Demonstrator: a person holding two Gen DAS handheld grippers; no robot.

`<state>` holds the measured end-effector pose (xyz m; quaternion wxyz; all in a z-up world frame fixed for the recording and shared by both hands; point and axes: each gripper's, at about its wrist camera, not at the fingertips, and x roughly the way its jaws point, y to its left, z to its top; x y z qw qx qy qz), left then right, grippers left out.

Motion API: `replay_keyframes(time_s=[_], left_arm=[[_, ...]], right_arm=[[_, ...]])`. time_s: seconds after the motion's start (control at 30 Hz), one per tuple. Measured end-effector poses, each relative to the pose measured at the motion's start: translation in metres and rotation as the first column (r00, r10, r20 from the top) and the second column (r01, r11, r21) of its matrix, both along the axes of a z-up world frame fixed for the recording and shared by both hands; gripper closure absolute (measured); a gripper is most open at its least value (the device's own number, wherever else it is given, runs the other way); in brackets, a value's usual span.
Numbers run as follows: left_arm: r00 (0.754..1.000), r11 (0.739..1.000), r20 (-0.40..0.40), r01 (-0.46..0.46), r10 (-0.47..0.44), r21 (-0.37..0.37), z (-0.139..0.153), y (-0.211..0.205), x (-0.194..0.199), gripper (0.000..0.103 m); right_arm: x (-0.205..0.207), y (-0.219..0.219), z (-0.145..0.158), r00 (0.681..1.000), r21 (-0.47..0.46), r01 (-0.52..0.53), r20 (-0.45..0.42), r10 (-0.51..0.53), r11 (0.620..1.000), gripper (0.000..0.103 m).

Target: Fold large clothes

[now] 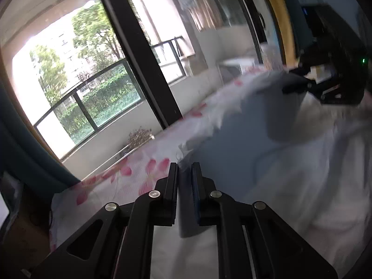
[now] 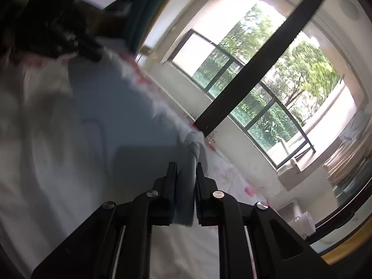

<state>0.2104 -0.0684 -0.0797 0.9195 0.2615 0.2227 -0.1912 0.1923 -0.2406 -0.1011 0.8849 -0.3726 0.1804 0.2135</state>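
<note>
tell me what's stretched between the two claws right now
A pale blue-grey fabric garment spans from the left claw to the right claw, lifted over the floral bedsheet; the left wrist view shows it, blurred.

Both grippers were built of matte black plastic. On the left gripper (image 1: 184, 166), two flat fingers w/ angled link arms were pinned by four round silver screws. The right gripper (image 2: 186, 166) was made alike; a ribbed pad (image 2: 197, 200) was seen on one finger. In the left view a green LED (image 1: 363, 60) was lit on the right unit's body.
</note>
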Motion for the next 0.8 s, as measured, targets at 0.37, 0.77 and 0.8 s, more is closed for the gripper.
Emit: replay_keyframes(time_s=[0.37, 0.77, 0.8], left_arm=[[0.998, 0.999, -0.067, 0.02, -0.023, -0.042, -0.007, 0.008, -0.034, 0.09], [0.981, 0.999, -0.19, 0.045, -0.047, -0.013, -0.022, 0.029, -0.085, 0.08], [0.978, 0.999, -0.203, 0.039, -0.043, -0.021, -0.023, 0.033, -0.086, 0.078]], right_arm=[[-0.028, -0.02, -0.014, 0.995, 0.02, 0.027, -0.097, -0.025, 0.999, 0.088], [-0.058, -0.037, -0.034, 0.967, -0.007, 0.095, -0.237, -0.094, 0.995, 0.074], [-0.062, -0.042, -0.034, 0.961, 0.001, 0.099, -0.26, -0.095, 0.995, 0.074]])
